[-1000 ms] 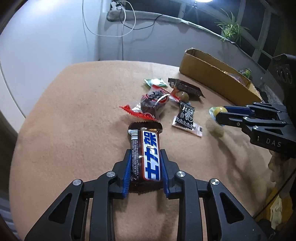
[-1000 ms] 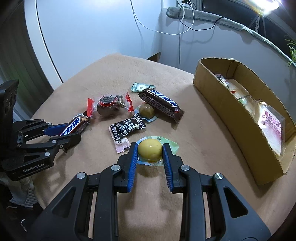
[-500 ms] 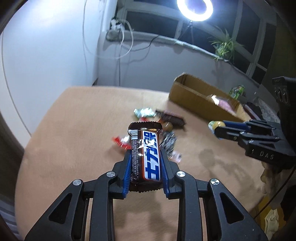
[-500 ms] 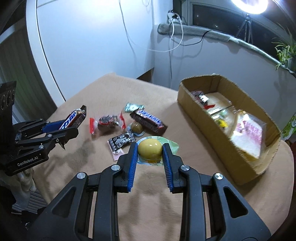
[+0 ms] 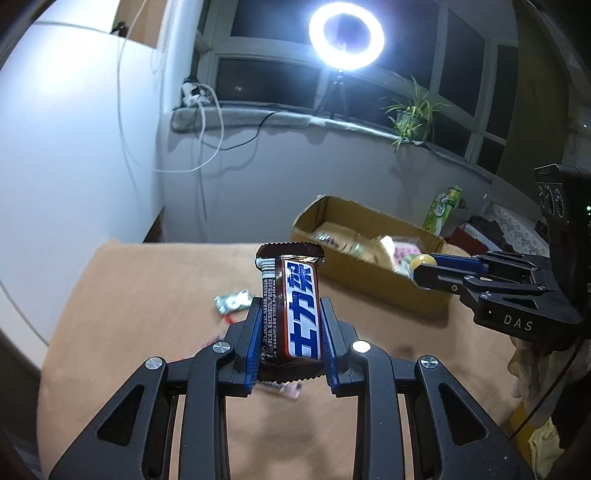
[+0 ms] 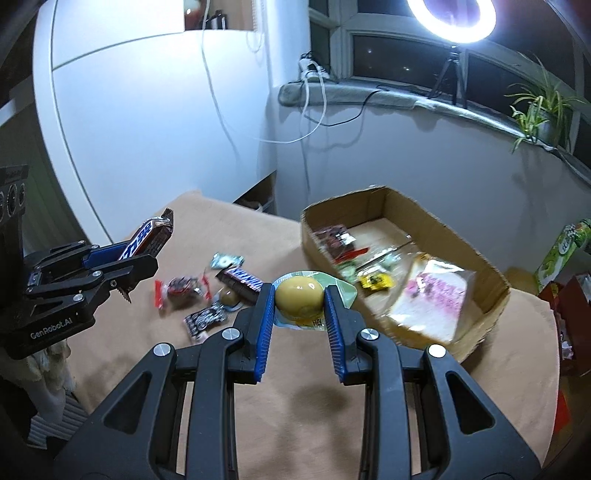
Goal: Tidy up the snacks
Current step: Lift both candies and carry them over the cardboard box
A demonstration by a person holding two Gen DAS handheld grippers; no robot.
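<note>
My left gripper (image 5: 291, 310) is shut on a brown and blue chocolate bar (image 5: 295, 314) and holds it high above the table; it also shows in the right wrist view (image 6: 147, 240). My right gripper (image 6: 299, 302) is shut on a yellow egg-shaped snack in a green wrapper (image 6: 298, 297), raised near the cardboard box (image 6: 491, 291); this gripper shows in the left wrist view (image 5: 424, 267). The box holds several packets. Loose snacks lie on the tan table (image 6: 295, 406): a red-wrapped candy (image 6: 181, 290), a dark bar (image 6: 240, 278), a black packet (image 6: 205, 319), a green packet (image 6: 226, 261).
A ring light on a tripod (image 6: 452, 14) and a potted plant (image 6: 535, 110) stand on the window sill behind. White cables (image 6: 314, 103) hang on the wall. A green carton (image 6: 561, 251) stands right of the box.
Both grippers have lifted well above the table with their snacks and moved toward the cardboard box. The views have tilted up to show window and ring light.
</note>
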